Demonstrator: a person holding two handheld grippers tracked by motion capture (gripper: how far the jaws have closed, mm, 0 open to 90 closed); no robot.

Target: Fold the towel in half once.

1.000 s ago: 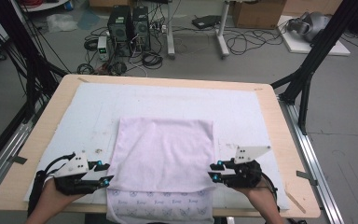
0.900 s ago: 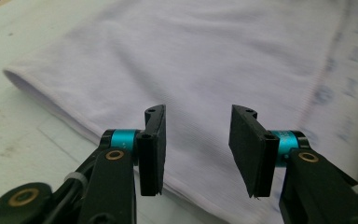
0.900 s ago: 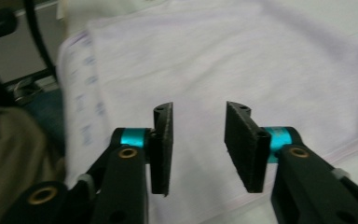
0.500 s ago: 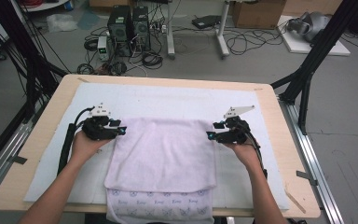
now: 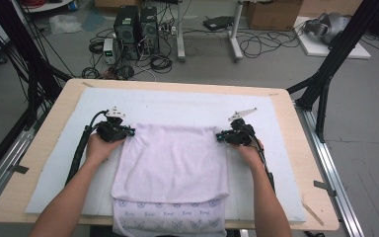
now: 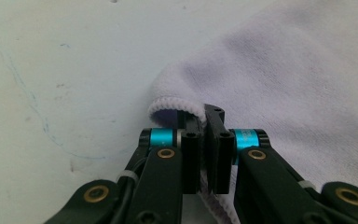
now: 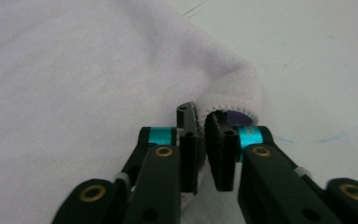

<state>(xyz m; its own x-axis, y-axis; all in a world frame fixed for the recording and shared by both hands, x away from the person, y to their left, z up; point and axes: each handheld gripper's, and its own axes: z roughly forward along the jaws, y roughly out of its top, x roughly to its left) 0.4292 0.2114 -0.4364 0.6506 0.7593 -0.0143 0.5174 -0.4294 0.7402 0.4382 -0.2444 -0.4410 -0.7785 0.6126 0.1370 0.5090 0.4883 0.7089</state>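
Towel (image 5: 172,158), pale lilac, lies folded on the white mat (image 5: 187,106) that covers the wooden table (image 5: 296,148), its printed near edge hanging over the table's near side. The left gripper (image 5: 124,131) pinches the towel's far left corner, and its own view shows the jaws closed tight on the hemmed edge. The right gripper (image 5: 222,137) has the far right corner; its jaws have just been closing and now clamp the hem, though the cloth between them looks thin and partly hidden. Both corners seem to rest on the mat.
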